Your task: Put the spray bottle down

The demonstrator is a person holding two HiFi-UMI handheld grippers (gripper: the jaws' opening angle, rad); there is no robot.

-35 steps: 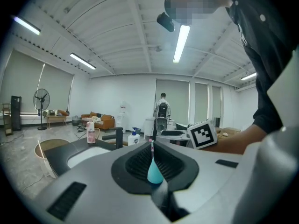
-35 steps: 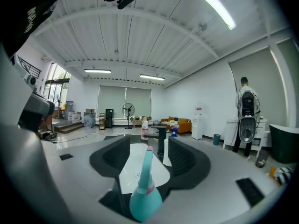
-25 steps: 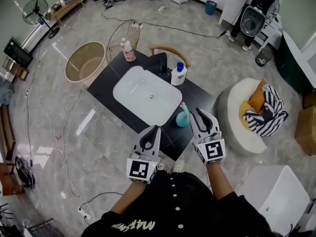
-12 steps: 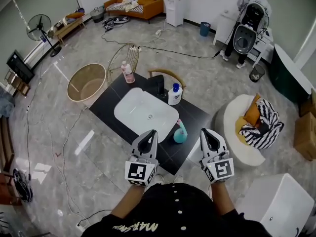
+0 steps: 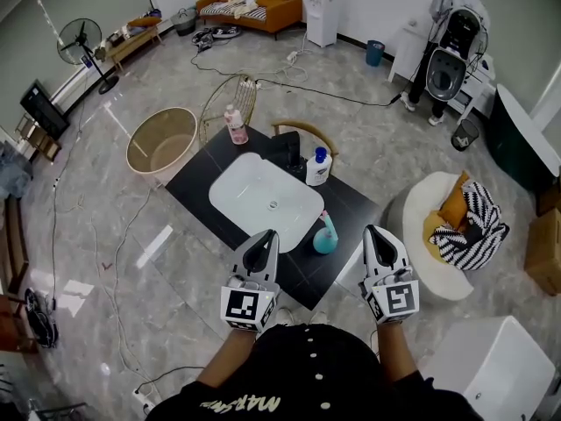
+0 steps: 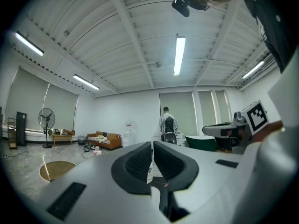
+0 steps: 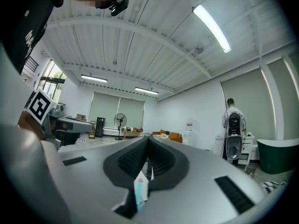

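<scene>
The spray bottle (image 5: 325, 234), teal with a pink top, stands upright on the black table (image 5: 200, 172) just right of the white basin (image 5: 267, 198). My right gripper (image 5: 375, 234) hangs shut and empty to the right of the bottle, apart from it. In the right gripper view its jaws (image 7: 148, 139) are closed, and the spray bottle (image 7: 140, 191) shows low down behind them. My left gripper (image 5: 264, 241) is shut too, over the table's near edge, left of the bottle. The left gripper view shows that gripper (image 6: 153, 143) level, with nothing held.
A white bottle with a blue cap (image 5: 318, 167) and a pink bottle (image 5: 234, 125) stand at the table's far side. A chair (image 5: 302, 134), a wire basket (image 5: 230, 103) and a round tub (image 5: 161, 139) surround it. A white pouf (image 5: 429, 261) sits right; a person (image 5: 451, 7) stands far back.
The right gripper's jaws have closed, and it has drawn back from the spray bottle. Both grippers have risen a little. The bottle stays standing on the table.
</scene>
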